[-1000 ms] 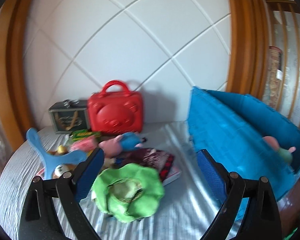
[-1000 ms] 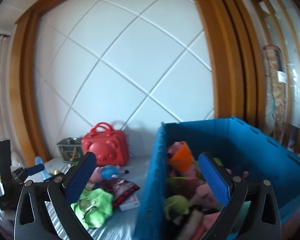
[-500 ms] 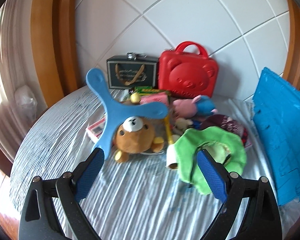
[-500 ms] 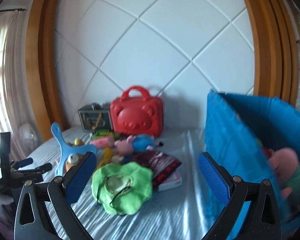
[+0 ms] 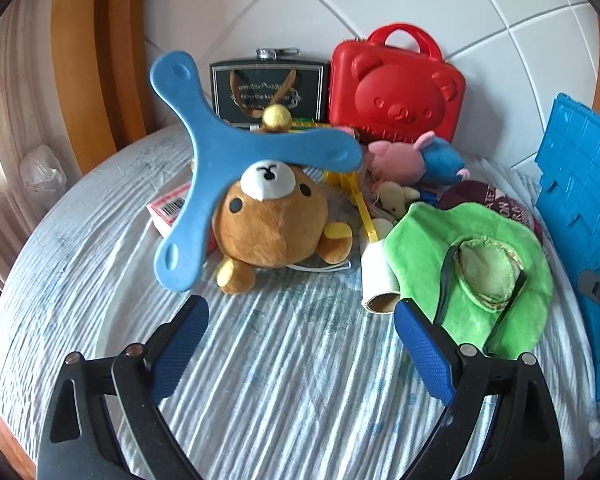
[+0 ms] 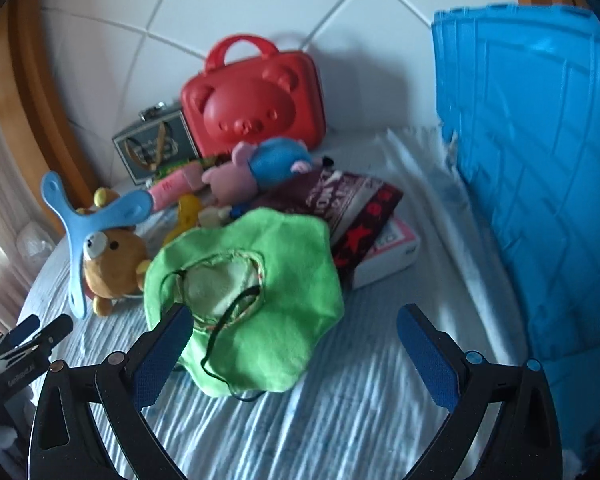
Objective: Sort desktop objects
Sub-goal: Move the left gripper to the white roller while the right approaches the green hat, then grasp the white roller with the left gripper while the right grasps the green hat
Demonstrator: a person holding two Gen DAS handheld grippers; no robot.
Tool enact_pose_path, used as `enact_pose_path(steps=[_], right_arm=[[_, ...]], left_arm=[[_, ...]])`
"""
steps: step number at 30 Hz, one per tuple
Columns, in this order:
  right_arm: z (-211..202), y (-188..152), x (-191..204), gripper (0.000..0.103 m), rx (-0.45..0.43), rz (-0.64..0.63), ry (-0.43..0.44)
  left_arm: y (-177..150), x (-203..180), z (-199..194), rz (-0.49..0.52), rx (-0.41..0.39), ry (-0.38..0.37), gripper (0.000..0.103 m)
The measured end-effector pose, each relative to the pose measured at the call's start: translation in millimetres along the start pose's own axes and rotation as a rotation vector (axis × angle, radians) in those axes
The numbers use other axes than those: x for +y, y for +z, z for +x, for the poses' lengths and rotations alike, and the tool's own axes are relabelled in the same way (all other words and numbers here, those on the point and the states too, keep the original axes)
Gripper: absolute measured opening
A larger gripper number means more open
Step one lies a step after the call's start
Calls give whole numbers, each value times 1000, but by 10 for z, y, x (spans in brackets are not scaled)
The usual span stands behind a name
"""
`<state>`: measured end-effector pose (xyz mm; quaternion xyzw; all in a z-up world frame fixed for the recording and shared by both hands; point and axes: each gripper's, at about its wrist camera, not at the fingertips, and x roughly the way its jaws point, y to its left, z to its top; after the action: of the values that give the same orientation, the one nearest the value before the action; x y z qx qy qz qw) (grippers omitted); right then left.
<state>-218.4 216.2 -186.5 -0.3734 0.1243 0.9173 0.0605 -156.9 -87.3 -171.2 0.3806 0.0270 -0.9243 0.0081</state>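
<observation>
Striped cloth (image 5: 284, 360) carries the pile; left gripper (image 5: 300, 332) and right gripper (image 6: 292, 340), wide open and empty, are aimed near the green hat (image 6: 252, 292), judged next for grasping.

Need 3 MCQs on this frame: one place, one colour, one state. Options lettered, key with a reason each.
1. Where does the blue three-armed boomerang lie?
A. on top of the brown bear plush
B. inside the blue crate
C. under the green hat

2. What colour is the bear-face case?
A. yellow
B. red
C. black

3. What state is the left gripper in?
A. shut on the hat
B. shut on the boomerang
C. open

Key: 1 A, the boomerang's arms drape over the bear's head. 2 B, the case and its handle are red. 3 C, its blue fingers stand wide apart over bare tablecloth.
</observation>
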Motion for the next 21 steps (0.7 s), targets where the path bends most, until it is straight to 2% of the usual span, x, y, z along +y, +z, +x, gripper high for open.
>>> enact_pose_path(steps=[10, 15, 16, 17, 19, 21], right_arm=[[676, 100, 49, 103, 122, 16, -3], [927, 108, 136, 102, 178, -17, -8], [962, 95, 149, 92, 187, -26, -19], [991, 77, 151, 67, 194, -31, -22], [983, 70, 124, 42, 197, -24, 14], [880, 82, 112, 36, 164, -57, -4]], left_arm=[[92, -235, 686, 68, 88, -4, 95], [169, -399, 919, 118, 111, -17, 92], [188, -426, 940, 122, 108, -29, 91], [208, -462, 961, 127, 111, -38, 91], [236, -540, 998, 147, 120, -61, 86], [241, -633, 1036, 175, 131, -72, 84]])
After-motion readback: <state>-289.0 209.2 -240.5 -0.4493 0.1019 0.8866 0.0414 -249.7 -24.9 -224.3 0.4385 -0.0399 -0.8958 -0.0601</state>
